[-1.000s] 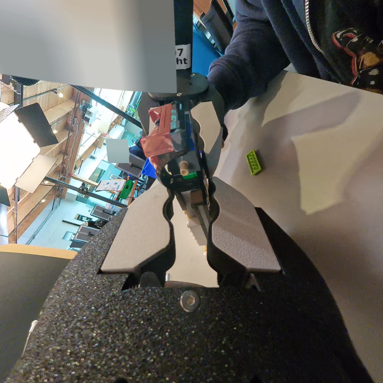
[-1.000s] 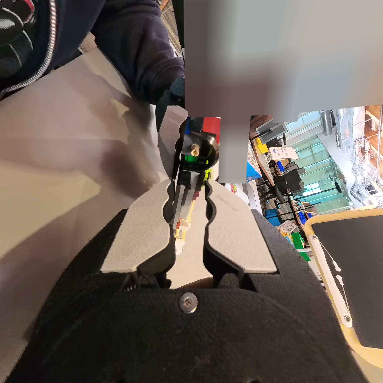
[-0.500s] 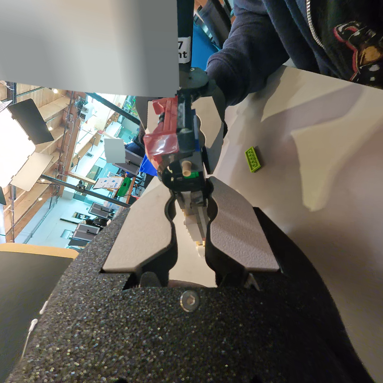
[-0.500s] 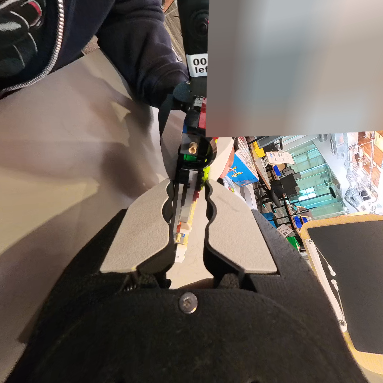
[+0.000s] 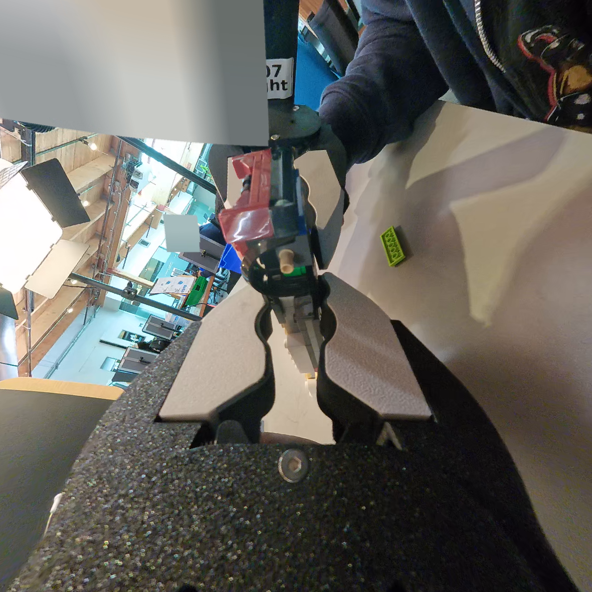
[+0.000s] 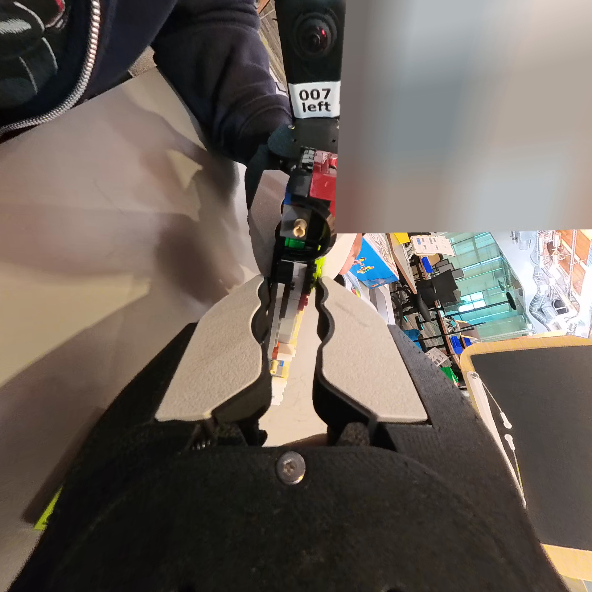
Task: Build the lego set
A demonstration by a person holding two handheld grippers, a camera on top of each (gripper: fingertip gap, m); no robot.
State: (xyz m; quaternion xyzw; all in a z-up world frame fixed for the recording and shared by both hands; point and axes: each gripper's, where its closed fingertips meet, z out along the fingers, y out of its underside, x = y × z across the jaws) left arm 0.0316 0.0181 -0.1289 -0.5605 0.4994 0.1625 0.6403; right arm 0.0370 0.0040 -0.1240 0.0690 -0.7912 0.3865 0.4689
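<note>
Grippers number two, and we see one brick model (image 5: 290, 256) pinched between them from opposite ends: the left gripper (image 5: 294, 312) clamps its grey-white end, the right gripper (image 6: 290, 288) its white, yellow and lime end. One loose lime brick (image 5: 393, 246) lies apart on the white table (image 5: 480, 288), with open surface around it. Black, red and blue parts and a tan peg mark the model's middle.
</note>
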